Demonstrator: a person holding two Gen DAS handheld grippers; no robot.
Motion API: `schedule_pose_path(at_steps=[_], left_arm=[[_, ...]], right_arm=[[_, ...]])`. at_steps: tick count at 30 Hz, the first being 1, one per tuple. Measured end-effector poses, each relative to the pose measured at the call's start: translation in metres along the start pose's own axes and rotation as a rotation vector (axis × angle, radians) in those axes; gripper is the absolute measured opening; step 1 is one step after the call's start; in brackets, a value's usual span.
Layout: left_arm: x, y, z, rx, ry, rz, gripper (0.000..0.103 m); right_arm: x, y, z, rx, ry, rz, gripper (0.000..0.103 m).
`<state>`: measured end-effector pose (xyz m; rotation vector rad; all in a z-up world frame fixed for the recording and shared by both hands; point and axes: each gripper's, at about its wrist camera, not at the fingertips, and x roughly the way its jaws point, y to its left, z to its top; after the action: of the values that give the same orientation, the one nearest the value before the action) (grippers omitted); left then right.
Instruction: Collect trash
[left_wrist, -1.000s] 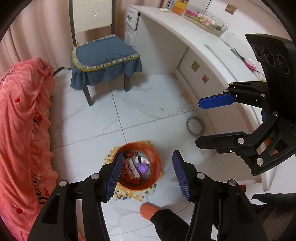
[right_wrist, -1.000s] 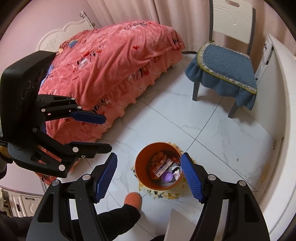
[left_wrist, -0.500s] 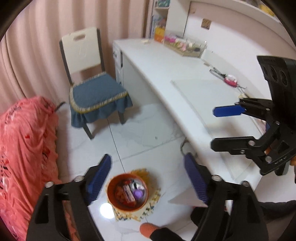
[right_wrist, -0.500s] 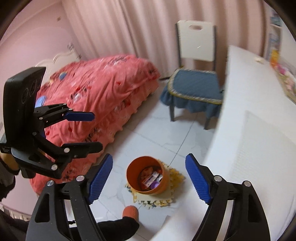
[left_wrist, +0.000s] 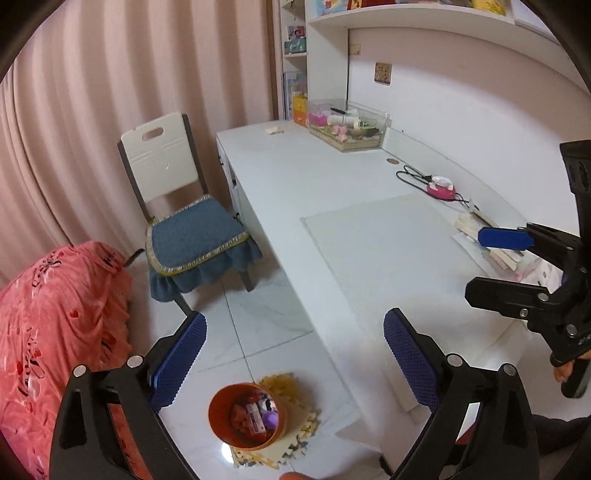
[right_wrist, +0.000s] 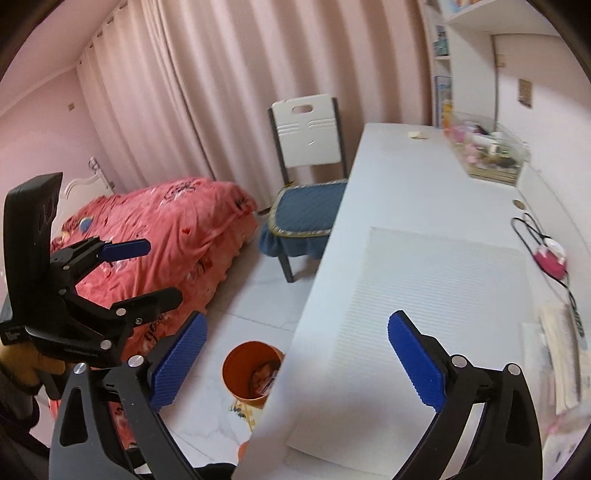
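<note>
Both grippers empty: left gripper (left_wrist: 293, 354) & right gripper (right_wrist: 295, 360) jaws opening wide, nothing btwn. Orange bin (left_wrist: 246, 415) on floor by worktop (left_wrist: 369, 236), trash inside. Step: btwn pickups. Next: locate remaining trash on worktop, approach, close.

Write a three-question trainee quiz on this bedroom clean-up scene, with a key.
1. True or false: the orange bin stands on the white desk.
2. Which lies nearest the desk's back wall? A) pink gadget B) blue chair cushion C) red bedspread
3. Fill in: neither the left tongs nor the right tongs hold ____.

Key: 1. False; it stands on the floor, on a yellow mat. 2. A. 3. Anything; both sets are opening with nothing between them.
</note>
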<state>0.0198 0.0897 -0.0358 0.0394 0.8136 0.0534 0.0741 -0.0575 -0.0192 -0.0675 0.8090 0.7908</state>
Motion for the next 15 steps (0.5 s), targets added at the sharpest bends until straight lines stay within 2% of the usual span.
schedule_pose_path(at_steps=[4,9,15], left_arm=[[-0.006,-0.013,0.001,-0.029,-0.009,-0.009,0.095],[-0.013,-0.026,0.000,-0.069,-0.008,0.009,0.097],[-0.017,-0.038,-0.006,-0.087,-0.004,0.021,0.097]], right_arm=[[-0.018,-0.011,-0.007,-0.006,-0.015,-0.021,0.098],[-0.030,-0.025,-0.017,0.052,-0.028,-0.025,0.098],[-0.031,-0.028,-0.026,0.035,-0.017,-0.035,0.098]])
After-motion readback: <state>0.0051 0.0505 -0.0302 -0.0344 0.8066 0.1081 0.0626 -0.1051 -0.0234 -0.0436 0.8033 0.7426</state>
